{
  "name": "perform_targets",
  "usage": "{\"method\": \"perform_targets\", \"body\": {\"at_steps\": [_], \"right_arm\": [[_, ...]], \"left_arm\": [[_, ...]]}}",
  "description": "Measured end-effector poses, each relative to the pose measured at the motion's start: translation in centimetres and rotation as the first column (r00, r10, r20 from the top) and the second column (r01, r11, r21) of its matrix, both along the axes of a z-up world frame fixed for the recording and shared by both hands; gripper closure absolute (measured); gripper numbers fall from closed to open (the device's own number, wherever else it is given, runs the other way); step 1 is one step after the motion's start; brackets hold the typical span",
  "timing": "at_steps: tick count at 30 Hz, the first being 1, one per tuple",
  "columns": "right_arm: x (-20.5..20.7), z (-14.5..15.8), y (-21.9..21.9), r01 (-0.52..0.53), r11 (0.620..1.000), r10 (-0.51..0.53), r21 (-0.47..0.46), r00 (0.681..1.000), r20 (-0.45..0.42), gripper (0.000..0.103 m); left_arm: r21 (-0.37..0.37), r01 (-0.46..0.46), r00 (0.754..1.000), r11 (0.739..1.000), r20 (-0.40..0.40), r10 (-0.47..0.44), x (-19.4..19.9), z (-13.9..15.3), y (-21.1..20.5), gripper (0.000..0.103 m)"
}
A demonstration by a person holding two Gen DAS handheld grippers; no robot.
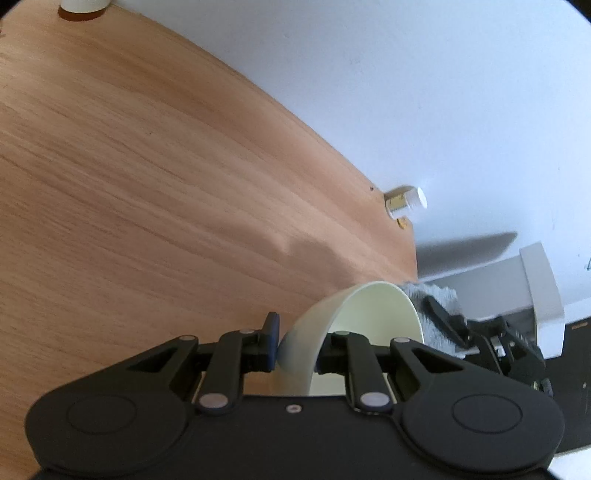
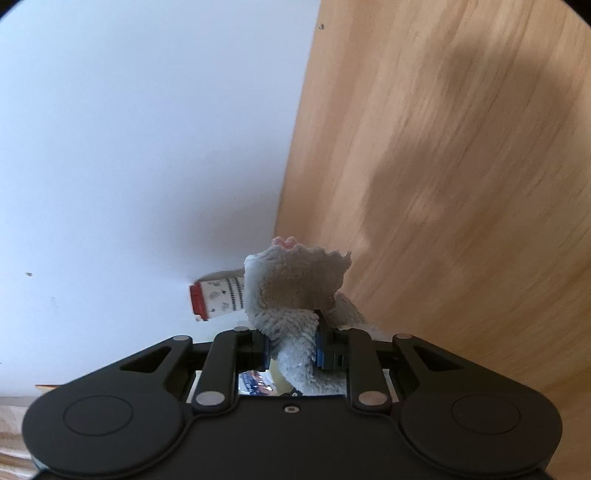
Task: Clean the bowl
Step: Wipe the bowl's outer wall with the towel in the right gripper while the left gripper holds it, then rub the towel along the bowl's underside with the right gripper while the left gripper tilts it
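Note:
A pale cream bowl (image 1: pixel 369 314) is tilted on its side above the wooden table, its opening turned toward the right. My left gripper (image 1: pixel 297 349) is shut on the bowl's rim, one finger outside the wall and one inside. In the left wrist view the right gripper (image 1: pixel 480 332) comes in from the right, pressing a grey fluffy cloth (image 1: pixel 432 306) against the bowl's edge. In the right wrist view my right gripper (image 2: pixel 291 349) is shut on that grey cloth (image 2: pixel 295 288), which bunches up in front of the fingers. The bowl does not show there.
The wooden table (image 1: pixel 147 166) runs along a white wall (image 1: pixel 406 74). A small bottle with a white cap (image 1: pixel 406 201) stands at the table's back edge. A white container with a red lid (image 2: pixel 218 299) shows behind the cloth. A white base (image 1: pixel 83 5) stands at the far left corner.

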State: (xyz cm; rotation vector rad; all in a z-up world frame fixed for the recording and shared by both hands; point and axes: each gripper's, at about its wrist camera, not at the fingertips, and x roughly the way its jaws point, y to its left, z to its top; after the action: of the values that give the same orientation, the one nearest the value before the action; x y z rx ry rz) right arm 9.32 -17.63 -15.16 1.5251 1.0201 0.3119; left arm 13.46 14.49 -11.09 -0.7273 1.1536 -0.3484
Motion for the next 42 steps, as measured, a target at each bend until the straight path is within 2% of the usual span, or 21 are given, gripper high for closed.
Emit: {"method": "perform_targets", "body": {"at_steps": [7,10,16,18,20,24,26,29,30,31,32,36,40,42], "right_arm": [[-0.6,-1.3,0.9,0.065,0.998,-0.065,0.004,0.996,-0.067,0.079],[-0.8,-1.9,1.3,0.091,0.996,-0.09,0.006,0.991,-0.097,0.079],[-0.7,-1.7,1.8,0.086,0.996,-0.086,-0.004,0.991,-0.106,0.079],[-0.2,-0.9,1.5,0.035,0.999,-0.037,-0.036,0.997,-0.071,0.079],[0.4,0.5,1.2,-0.047,0.992,0.046,-0.113,0.999,-0.015,0.079],[1.7,3.8,1.5,-0.225,0.925,0.265,-0.308,0.959,0.097,0.079],[2.3,5.5,2.1,-0.274,0.876,0.352,-0.397,0.926,0.137,0.079],[1.9,7.7,2.3,-0.325,0.758,0.501,-0.566,0.845,0.185,0.079],[1.5,8.4,2.9,-0.35,0.691,0.574,-0.632,0.798,0.185,0.079],[1.2,9.2,4.0,-0.372,0.597,0.661,-0.711,0.73,0.173,0.08],[1.0,9.6,4.6,-0.378,0.533,0.711,-0.757,0.685,0.158,0.081],[0.4,10.5,5.5,-0.367,0.358,0.817,-0.859,0.569,0.097,0.083],[-0.2,11.5,6.4,-0.323,0.172,0.895,-0.93,0.446,0.011,0.083],[-1.0,11.3,7.2,-0.308,0.101,0.914,-0.946,0.404,-0.034,0.083]], "left_arm": [[-0.035,-0.07,0.997,0.997,-0.046,0.069,-0.2,-0.7,0.2,0.086],[-0.067,-0.111,0.989,0.992,-0.101,0.104,-0.4,-1.3,0.6,0.086],[-0.075,-0.113,0.991,0.991,-0.08,0.107,-0.3,-1.2,0.7,0.086],[-0.075,-0.112,0.992,0.991,-0.068,0.107,-0.3,-1.1,0.8,0.086],[-0.081,-0.108,0.994,0.991,-0.044,0.104,-0.1,-0.7,1.0,0.086],[-0.089,-0.089,0.996,0.992,-0.012,0.088,0.3,-0.2,1.1,0.086],[-0.105,-0.083,0.997,0.991,-0.009,0.083,0.5,-0.1,1.2,0.086],[-0.131,-0.07,0.998,0.989,-0.005,0.07,0.5,0.0,1.3,0.086],[-0.137,-0.066,0.998,0.988,-0.004,0.066,0.6,0.1,1.3,0.086],[-0.143,-0.057,0.998,0.988,0.004,0.058,0.7,0.2,1.2,0.086],[-0.145,-0.042,0.999,0.988,0.012,0.045,0.7,0.3,1.1,0.086],[-0.148,0.002,0.999,0.989,0.037,0.004,0.6,0.8,0.5,0.087],[-0.154,0.004,1.0,0.988,0.028,0.0,0.4,0.9,0.4,0.087],[-0.151,0.001,1.0,0.988,0.023,0.003,0.2,1.0,0.5,0.087]]}}
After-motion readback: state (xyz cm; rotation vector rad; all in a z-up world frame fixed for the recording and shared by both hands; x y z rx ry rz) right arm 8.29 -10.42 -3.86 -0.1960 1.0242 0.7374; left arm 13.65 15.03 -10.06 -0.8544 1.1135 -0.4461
